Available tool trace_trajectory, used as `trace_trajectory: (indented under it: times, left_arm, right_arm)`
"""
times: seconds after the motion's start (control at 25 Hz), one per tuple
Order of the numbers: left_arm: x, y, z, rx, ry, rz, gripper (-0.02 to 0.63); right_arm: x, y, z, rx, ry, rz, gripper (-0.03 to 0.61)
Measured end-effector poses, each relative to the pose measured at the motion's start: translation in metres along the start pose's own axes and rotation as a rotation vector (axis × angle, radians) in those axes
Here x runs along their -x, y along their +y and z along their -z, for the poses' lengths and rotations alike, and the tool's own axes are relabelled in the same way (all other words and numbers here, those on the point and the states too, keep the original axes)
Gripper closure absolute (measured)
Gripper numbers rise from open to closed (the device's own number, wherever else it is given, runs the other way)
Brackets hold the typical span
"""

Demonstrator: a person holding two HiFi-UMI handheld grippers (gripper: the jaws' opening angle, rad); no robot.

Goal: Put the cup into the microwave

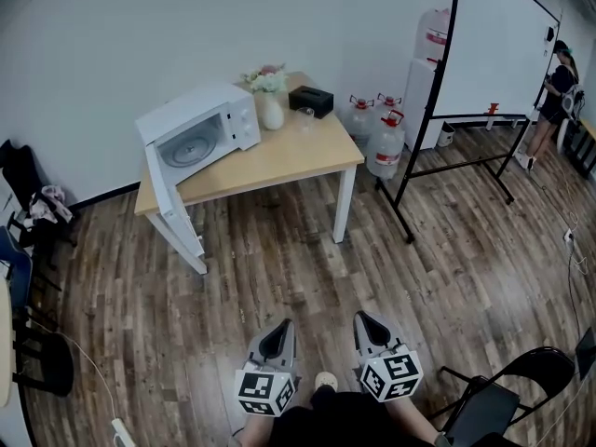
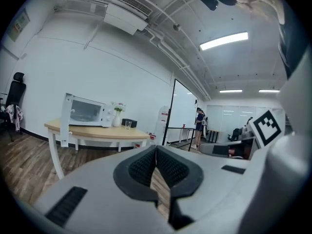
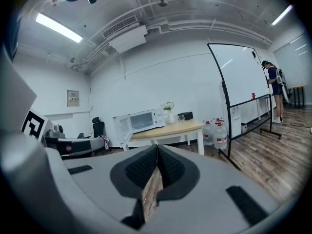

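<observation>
- At the far left of the head view, a black chair draped with clothing is seen against the wall.
- The white microwave is set on the left end of the wooden desk. Its door is swung wide open and the turntable inside is exposed.
- Just to the right of the microwave, a white vase with flowers is stood upright on the desk.
- The cup, a clear glass, is found upright on the desk to the right of the vase, near a black box. It is outside the microwave and well apart from both grippers.
- Large water bottles are stood on the wooden floor to the right of the desk, beside a whiteboard on a black frame.
- A person is seen standing at the far right, past the whiteboard.
- The left gripper is held low at the near edge of the head view, above the floor and pointed toward the desk. In the left gripper view its jaws are seen pressed together, with nothing between them.
- The right gripper is held just beside the left one and pointed the same way. In the right gripper view its jaws are likewise closed on nothing.
- A black folding chair is seen at the lower right corner of the head view.
</observation>
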State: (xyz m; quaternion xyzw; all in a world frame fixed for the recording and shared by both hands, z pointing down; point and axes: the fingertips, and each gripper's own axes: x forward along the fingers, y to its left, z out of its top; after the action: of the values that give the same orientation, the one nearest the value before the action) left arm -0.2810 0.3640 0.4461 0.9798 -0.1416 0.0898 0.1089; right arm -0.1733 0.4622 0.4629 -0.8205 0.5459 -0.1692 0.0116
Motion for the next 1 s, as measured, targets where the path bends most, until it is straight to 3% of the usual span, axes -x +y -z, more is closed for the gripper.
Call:
trace_trajectory:
  times: [0.48,1.0]
  left_arm:
    - [-0.046,0.008,0.003,0.013,0.009,-0.047,0.609]
    - [-0.044,0.012,0.004,0.022,0.022,-0.073,0.609]
  right_arm:
    - [-0.042,-0.036,0.0,-0.012,0.027,-0.028,0.584]
    - [-0.044,-0.026,0.01,-0.032,0.062,-0.063,0.584]
